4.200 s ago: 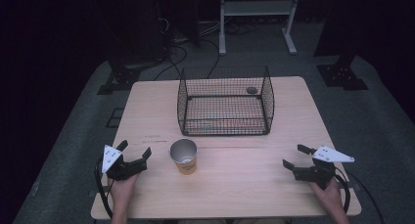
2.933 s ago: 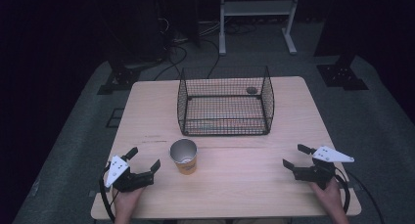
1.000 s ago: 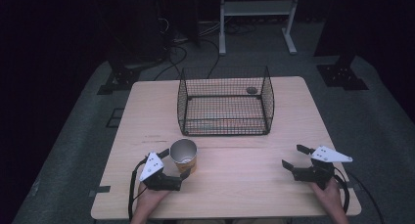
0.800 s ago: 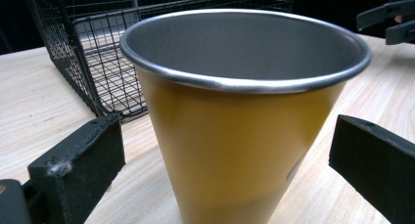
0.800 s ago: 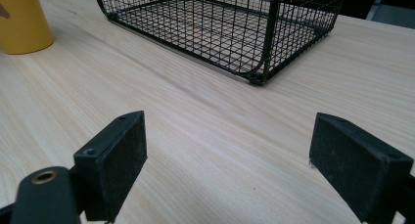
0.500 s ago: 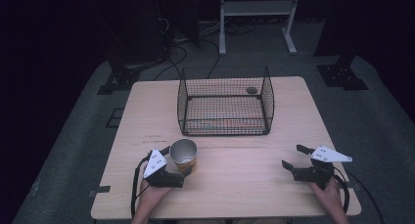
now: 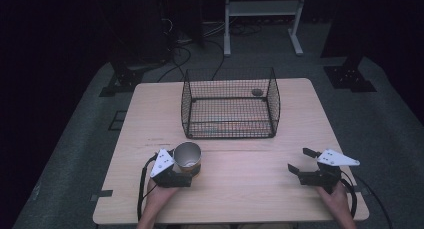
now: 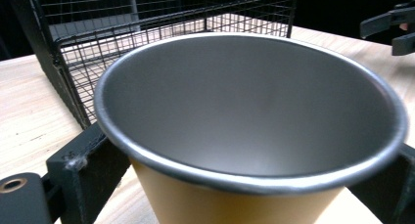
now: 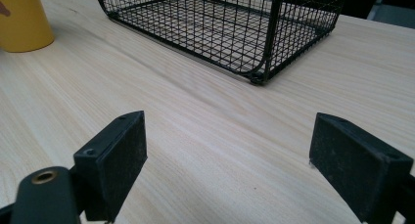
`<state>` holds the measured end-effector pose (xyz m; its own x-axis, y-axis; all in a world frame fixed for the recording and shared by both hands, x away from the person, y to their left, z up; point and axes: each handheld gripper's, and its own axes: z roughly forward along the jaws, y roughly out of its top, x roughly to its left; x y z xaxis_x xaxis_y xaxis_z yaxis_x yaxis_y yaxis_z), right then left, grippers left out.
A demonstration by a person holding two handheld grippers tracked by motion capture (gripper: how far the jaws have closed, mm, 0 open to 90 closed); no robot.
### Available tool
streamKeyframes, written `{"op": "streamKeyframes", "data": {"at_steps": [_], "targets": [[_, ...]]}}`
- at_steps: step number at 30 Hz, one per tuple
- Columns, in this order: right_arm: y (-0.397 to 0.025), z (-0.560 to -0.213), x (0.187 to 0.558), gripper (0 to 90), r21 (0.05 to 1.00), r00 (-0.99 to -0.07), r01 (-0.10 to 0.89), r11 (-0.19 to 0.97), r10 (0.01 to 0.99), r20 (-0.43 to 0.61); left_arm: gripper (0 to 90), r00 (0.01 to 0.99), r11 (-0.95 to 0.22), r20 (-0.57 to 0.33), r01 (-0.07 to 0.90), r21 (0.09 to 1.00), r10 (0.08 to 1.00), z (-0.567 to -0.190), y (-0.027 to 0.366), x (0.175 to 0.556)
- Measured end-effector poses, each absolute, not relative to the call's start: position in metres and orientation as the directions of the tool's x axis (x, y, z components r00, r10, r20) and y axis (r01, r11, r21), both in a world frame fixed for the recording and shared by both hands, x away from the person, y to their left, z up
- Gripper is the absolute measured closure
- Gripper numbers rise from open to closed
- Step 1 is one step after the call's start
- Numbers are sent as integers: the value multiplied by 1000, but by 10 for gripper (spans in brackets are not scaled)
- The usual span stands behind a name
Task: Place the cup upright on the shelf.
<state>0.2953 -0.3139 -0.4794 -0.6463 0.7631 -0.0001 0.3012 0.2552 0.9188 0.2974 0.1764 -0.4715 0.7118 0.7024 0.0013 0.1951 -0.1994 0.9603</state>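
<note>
Two grippers over table: left gripper (image 7: 186, 175) straddles yellow steel-lined cup (image 7: 187, 158) at near left, apparently clamping it; right gripper (image 7: 300, 162) gapes idle. Risk: loose grip tips cup against black wire basket (image 7: 229, 105).

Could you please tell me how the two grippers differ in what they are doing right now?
The left gripper has its jaws on either side of the yellow cup; the right gripper holds nothing, jaws wide apart over bare table. The left sits close to the wire basket, the right farther off. Both are hand-held.
</note>
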Motion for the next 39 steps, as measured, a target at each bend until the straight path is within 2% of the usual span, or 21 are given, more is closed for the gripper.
{"op": "streamKeyframes", "data": {"at_steps": [7,17,39], "targets": [[-314,-479,295,130,919,-647,301,256,762,-1,138,722,-208,8,189,960,692,-472,177,298],[-314,-479,295,130,919,-648,299,258,762,-3,146,713,-212,1,206,955,701,-469,179,298],[-314,-479,295,130,919,-646,302,254,763,1,148,748,-203,32,139,969,662,-438,165,302]]}}
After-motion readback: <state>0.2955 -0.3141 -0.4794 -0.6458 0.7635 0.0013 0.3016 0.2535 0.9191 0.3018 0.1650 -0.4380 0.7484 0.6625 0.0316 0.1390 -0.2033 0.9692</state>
